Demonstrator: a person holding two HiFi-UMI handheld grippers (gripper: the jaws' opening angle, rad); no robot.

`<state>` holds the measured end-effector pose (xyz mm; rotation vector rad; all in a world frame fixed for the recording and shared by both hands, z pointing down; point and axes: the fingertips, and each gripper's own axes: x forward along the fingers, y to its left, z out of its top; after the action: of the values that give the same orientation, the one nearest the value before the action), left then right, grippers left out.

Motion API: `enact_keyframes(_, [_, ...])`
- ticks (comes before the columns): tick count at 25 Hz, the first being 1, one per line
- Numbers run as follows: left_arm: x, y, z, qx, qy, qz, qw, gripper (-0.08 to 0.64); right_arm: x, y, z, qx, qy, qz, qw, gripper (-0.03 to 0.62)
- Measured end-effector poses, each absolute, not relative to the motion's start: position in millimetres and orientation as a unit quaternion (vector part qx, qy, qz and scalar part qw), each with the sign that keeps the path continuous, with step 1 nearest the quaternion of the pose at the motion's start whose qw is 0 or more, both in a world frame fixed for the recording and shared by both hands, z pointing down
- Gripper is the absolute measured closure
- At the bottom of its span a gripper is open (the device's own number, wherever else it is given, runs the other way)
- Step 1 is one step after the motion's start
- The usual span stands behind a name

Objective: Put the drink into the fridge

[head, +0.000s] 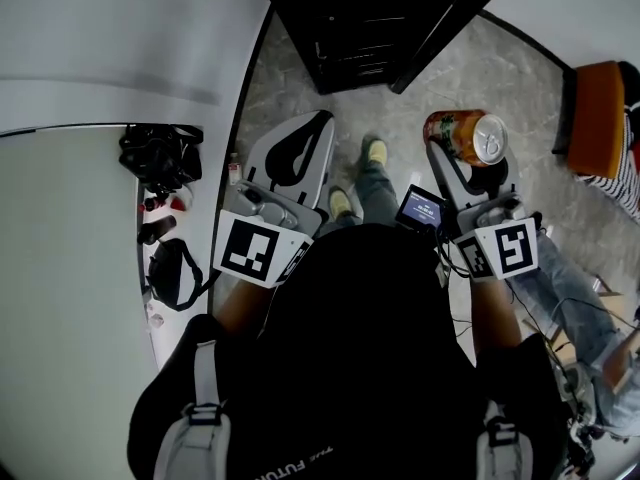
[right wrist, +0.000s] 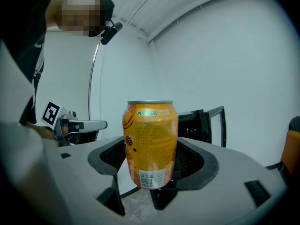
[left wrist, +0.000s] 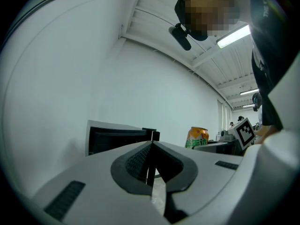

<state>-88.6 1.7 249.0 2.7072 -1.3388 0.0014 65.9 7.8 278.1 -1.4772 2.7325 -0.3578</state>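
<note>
Drink can [right wrist: 150, 144], orange and upright, is clamped between the pads of the right gripper [right wrist: 151, 165]. The grip is taken on its lower half, so the printed wall and silver top stand clear above the jaws. In the head view the can is seen held out in front of the person, above the grey floor [head: 290, 78], with its silver top showing. The left gripper [left wrist: 151, 159] is shown with its jaws brought together and nothing between them. It is held beside the right one, apart from the can.

Further out, a small black fridge [head: 350, 18] is seen ahead against the white wall. Its door [head: 452, 18] is swung open to the right, so the opening appears to be free. The can is well apart from the fridge, and the step in hand is judged to be the carry toward it.

For this to be done well, the clamp should be kept firm, since a smooth round can gripped low could tip or slip. The can should be kept upright, lined up with the opening and passed clear of the door edge. A shelf should be reached and the base set flat before the jaws are parted. The left gripper can be used to steady the door if it swings.
</note>
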Motion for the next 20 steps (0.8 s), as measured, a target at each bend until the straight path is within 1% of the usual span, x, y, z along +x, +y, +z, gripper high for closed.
enact_keyframes(6, [-87.6, -32.2, 248.4, 0.89, -0.453, 0.005, 0.058, 0.548, 69.8, -28.3, 289.9, -0.465, 0.878, -0.112, -0.022, 0.265])
enact_keyframes(15, [-81.7, -89.7, 244.9, 0.879, -0.473, 0.004, 0.063, 0.548, 70.2, -91.2, 292.4, -0.442, 0.889, -0.118, -0.022, 0.265])
enact_keyframes(20, [-75.9, -97.8, 241.1, 0.875, -0.481, 0.005, 0.05, 0.548, 69.2, -101.3, 294.0, -0.424, 0.899, -0.11, -0.022, 0.265])
